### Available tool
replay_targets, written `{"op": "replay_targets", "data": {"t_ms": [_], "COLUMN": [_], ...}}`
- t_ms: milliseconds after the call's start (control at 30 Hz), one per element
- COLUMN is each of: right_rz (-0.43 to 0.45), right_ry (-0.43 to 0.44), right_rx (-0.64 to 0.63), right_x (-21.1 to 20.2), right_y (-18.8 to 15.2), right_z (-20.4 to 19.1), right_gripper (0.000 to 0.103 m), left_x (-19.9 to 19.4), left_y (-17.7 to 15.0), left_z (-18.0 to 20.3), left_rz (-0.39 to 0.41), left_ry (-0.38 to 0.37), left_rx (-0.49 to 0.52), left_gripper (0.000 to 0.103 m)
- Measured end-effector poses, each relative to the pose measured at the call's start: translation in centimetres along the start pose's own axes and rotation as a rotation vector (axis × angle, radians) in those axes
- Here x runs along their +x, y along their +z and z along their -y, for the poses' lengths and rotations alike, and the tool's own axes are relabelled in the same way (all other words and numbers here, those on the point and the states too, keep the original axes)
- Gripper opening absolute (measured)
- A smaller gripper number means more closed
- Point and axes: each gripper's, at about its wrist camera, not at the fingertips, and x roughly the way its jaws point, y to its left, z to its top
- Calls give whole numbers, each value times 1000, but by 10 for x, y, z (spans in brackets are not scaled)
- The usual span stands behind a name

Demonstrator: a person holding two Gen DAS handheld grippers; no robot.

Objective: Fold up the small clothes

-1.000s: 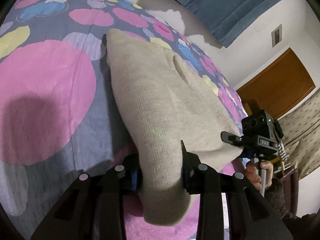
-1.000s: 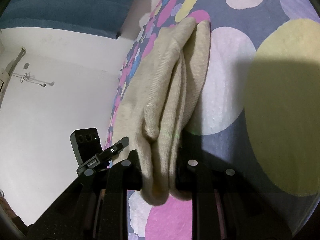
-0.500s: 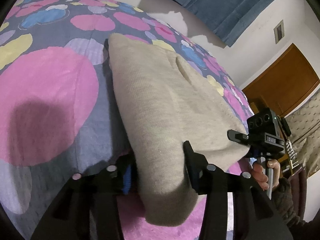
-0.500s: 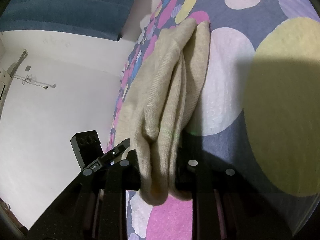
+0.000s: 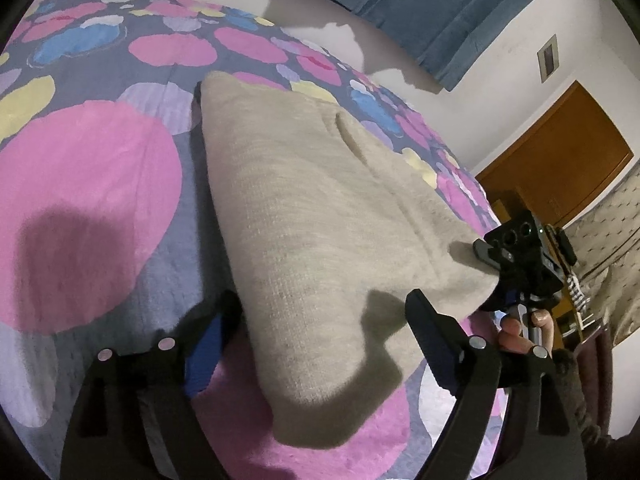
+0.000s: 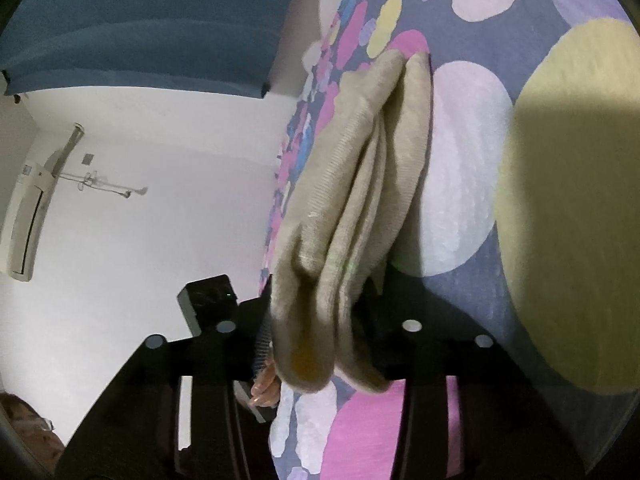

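A beige knit garment (image 5: 320,208), folded into a long thick stack, lies on a bedspread (image 5: 80,200) printed with pink, yellow and blue circles. My left gripper (image 5: 323,300) straddles the near end of the stack. Its jaws are opening wide and its fingers stand off the cloth. My right gripper (image 6: 318,296) has the folded layers (image 6: 360,200) of the other corner between its fingers. Those jaws are opening too, but the layers still fill the gap and touch both fingers. In the left wrist view the right gripper (image 5: 490,276) sits at the stack's right corner.
The bedspread (image 6: 560,200) stretches away on all sides of the garment. A brown wooden door (image 5: 560,168), a blue curtain (image 5: 420,8) and white walls lie beyond the bed. A person's hand (image 5: 520,336) holds the right gripper's handle. An air conditioner (image 6: 28,208) hangs on the wall.
The left jaws have spread wide and come off the garment end they were pinching. The right jaws have widened a little around the folded layers. Both hands stayed about in place.
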Motion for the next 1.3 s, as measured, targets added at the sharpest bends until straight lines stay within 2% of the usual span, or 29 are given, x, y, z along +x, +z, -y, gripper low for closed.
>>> {"op": "replay_targets", "data": {"t_ms": [200, 367, 500, 600, 700, 767, 833, 933, 1067, 1167, 1300], "right_rz": [29, 59, 76, 91, 97, 102, 109, 130, 151, 165, 188], "right_ry": [-2, -41, -70, -108, -177, -265, -376, -560, -707, -787, -845], "right_rx": [-11, -24, -26, -30, -60, -97, -143, -236, -284, -341, -420], "right_x": [-10, -18, -26, -33, -38, -40, -41, -40, -39, -32, -22], "right_y": [-3, -10, -14, -17, -23, -28, -34, -48, -59, -67, -76], "right_z": [-6, -11, -14, -18, -26, -33, -41, -56, -65, -76, -91], "right_gripper": [52, 54, 57, 62, 67, 70, 76, 79, 79, 79, 79], "left_x": [-3, -6, -13, -23, -32, -37, -41, -47, -52, -56, -59], "left_y": [0, -2, -6, -11, -17, -21, -25, -30, -35, -38, -39], "left_z": [-4, -1, -1, 5, 8, 9, 9, 14, 29, 39, 43], "left_rz": [12, 10, 20, 40, 61, 70, 74, 87, 125, 162, 169], "left_ry": [-32, -17, 28, 119, 203, 275, 301, 363, 481, 544, 563], "left_rx": [-30, -40, -66, -61, -58, -67, -78, -73, -16, 15, 19], "left_gripper": [84, 84, 84, 84, 84, 85, 86, 86, 86, 86, 86]}}
